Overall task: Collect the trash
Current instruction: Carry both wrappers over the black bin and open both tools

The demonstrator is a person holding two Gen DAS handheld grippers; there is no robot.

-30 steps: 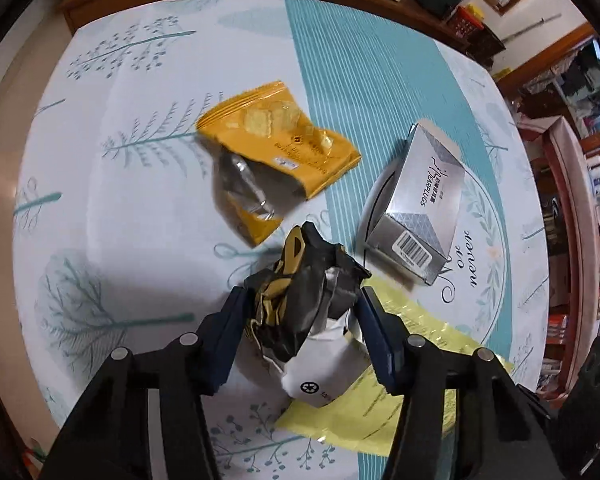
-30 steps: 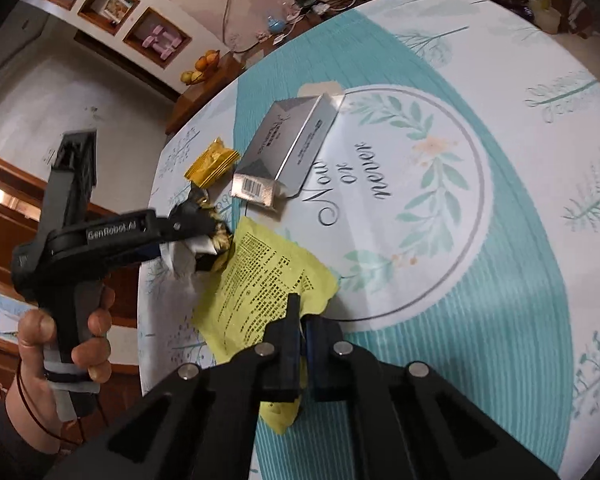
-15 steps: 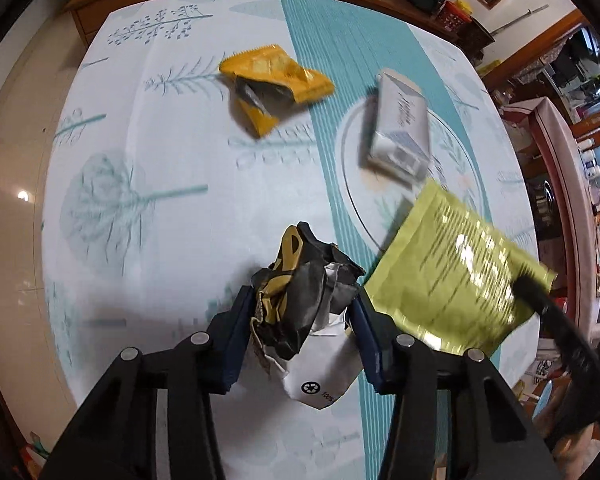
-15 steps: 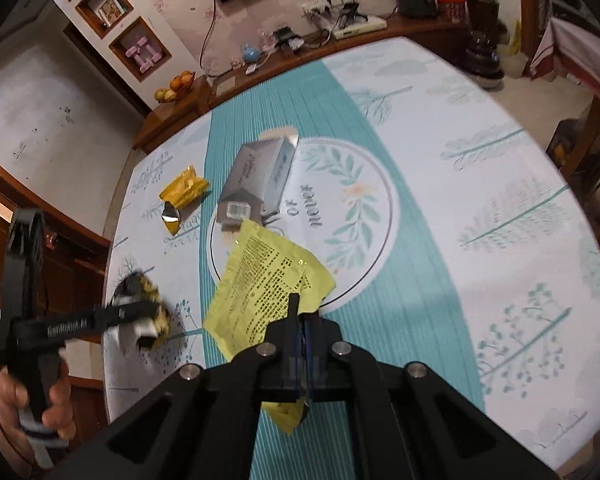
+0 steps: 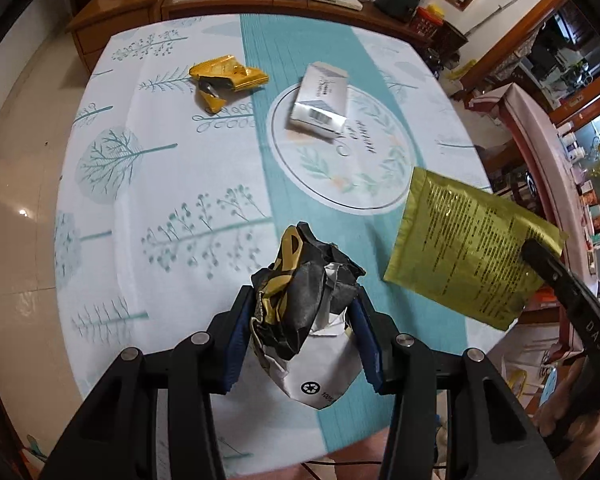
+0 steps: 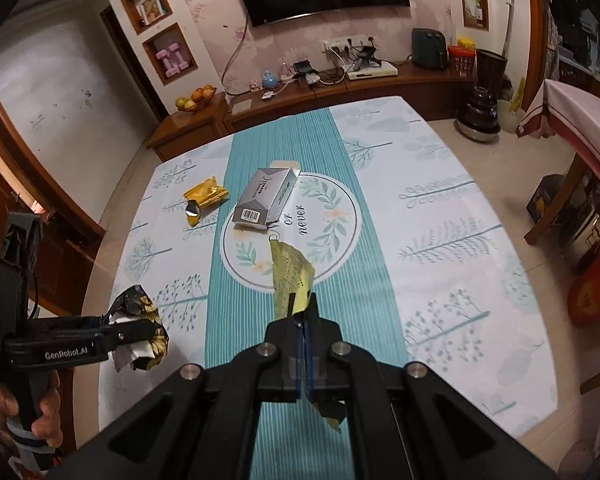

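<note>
Both bits of rubbish have come right up off the worktop (image 5: 172,184) in the last second. A moment ago the yellow-green printed foil sachet (image 5: 466,246) lay flat by the circular motif; now it hangs in the air, pinched at one corner by the right hand-held gripper (image 6: 302,312), whose jaws are shut thin on it. The left hand-held gripper (image 5: 300,320) has also risen and drawn back towards the near edge, its blue pads clamped on the crumpled black, gold and white paper wrapper (image 5: 306,300), which bulges out above and below the jaws. So two of the four pieces are in hand, and I'd judge the next thing is to carry them to a bin, though I can't see one from here.

Seen from the left hand-held gripper, the sachet hangs at about 2 o'clock, near but not touching the wrapper. Left behind on the cloth are the torn orange-yellow snack packet (image 5: 224,80) at roughly 11 o'clock and the silver-grey cardboard carton with a barcode (image 5: 320,102) at about 12 o'clock, both well apart from either gripper. The carton's far flap looks open, but the view is too small to be sure.
</note>
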